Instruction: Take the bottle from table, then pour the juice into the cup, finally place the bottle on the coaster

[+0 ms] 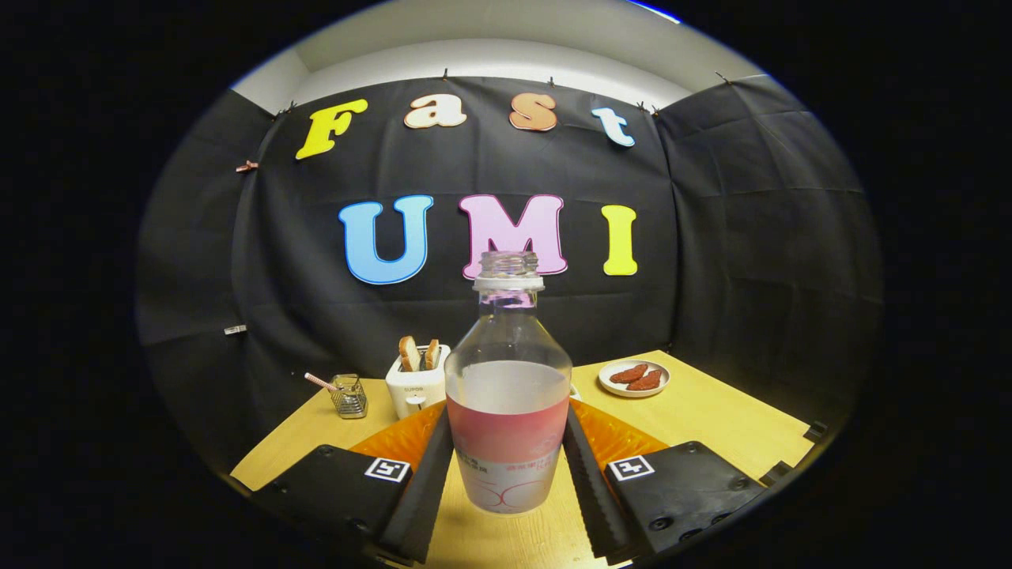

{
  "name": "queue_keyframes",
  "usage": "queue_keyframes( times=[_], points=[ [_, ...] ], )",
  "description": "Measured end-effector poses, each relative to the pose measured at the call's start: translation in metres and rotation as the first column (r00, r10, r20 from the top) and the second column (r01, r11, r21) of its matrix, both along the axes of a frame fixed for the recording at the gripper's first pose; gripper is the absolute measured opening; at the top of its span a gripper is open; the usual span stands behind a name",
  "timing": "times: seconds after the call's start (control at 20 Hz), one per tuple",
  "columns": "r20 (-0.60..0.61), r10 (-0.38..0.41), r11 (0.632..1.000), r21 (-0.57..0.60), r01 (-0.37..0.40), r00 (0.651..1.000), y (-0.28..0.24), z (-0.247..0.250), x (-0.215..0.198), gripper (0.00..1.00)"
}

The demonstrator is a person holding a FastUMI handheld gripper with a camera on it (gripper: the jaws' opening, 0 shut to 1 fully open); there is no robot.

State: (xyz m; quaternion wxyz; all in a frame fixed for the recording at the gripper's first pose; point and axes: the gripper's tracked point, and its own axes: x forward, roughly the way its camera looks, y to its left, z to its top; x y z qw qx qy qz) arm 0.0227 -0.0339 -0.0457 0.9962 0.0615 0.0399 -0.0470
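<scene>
Table bears all. Bottle, uncapped, upright, is pinched at its label by the gripper, both fingers pressed on its sides for lifting. Toaster behind-left of bottle; glass cup farther left; plate behind-right.

place: staged demo booth, not a real kitchen | walls: black cloth clipped up all around, plain white wall above | worktop: light wood, set like breakfast | props: toaster with 2 slices, plate with 2 reddish food pieces, little wire holder
</scene>
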Motion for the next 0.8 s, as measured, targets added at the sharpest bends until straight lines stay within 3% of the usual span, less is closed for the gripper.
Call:
queue_keyframes(
  times=[0.25,0.45,0.6,0.8],
  points=[
    [-0.042,0.013,0.992,0.124,-0.008,0.999,-0.006,-0.021,0.005,0.76],
    [-0.043,0.039,0.949,0.315,-0.024,0.998,-0.011,-0.031,0.012,0.75],
    [-0.008,0.047,0.868,0.496,-0.037,0.999,-0.018,-0.031,0.022,0.75],
    [-0.006,0.015,0.700,0.714,-0.006,1.000,-0.038,-0.043,0.030,0.75]
  ],
)
